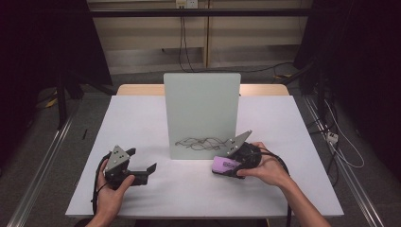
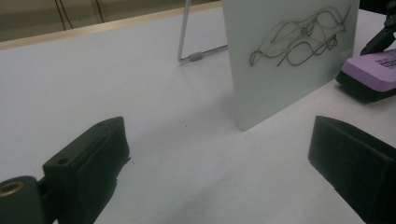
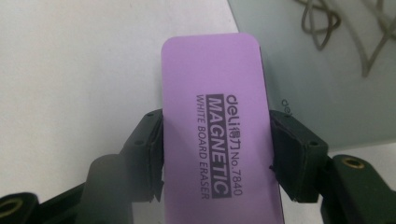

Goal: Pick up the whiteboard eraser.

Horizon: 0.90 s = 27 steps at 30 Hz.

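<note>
eraser (image 3: 215,140) is what the work turns on: a purple magnetic whiteboard eraser, lying on the white table (image 1: 142,123) just in front of the lower right corner of the upright whiteboard (image 1: 201,101), beside the scribble (image 1: 201,143) drawn low on its face.

going left to right: the left gripper (image 1: 142,171) rests near the table's front left, well apart from the board, its jaws spread wide with nothing between them. the board stands in the middle on a thin wire prop (image 2: 187,32). the right gripper (image 1: 226,168) has its jaws clamped on the eraser's two long sides.

risks, as i judge them: the board is braced by nothing but that prop, so a firm wipe could push it back or tip it while the left gripper stays away. the pads grip narrow edges, so the eraser might twist or slip out under pressure. wiping with a tilted eraser would likely smear rather than clear the lines.
</note>
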### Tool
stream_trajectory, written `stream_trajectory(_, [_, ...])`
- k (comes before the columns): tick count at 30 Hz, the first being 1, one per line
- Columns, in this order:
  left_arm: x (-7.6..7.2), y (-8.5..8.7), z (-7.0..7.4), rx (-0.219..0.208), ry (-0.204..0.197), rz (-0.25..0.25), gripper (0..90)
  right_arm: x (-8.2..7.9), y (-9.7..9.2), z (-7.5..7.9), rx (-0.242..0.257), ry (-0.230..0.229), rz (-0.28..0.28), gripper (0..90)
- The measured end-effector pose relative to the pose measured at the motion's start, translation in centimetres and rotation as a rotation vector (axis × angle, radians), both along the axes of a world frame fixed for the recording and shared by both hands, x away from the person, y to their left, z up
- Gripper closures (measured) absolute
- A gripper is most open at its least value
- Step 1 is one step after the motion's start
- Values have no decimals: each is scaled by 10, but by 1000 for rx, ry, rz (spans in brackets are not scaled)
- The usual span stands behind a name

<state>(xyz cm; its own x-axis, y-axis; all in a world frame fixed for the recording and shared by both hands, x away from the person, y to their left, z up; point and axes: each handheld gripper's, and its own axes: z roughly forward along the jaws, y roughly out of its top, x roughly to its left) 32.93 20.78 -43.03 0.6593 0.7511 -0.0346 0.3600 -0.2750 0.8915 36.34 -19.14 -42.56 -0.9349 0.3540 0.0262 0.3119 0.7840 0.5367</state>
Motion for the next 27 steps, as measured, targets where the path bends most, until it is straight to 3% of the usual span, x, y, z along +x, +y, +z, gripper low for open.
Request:
stream_trajectory(13, [-1,0,-1,14,7,0,48,-4,-6,6,82,-35,-41,412])
stream_trajectory(21, [0,2,-3,4,19,3,48,-5,-10,11,198,-48,-97,413])
stream_trajectory(27, [0,5,-2,6,10,7,48,-8,-8,12,241,-64,-101,413])
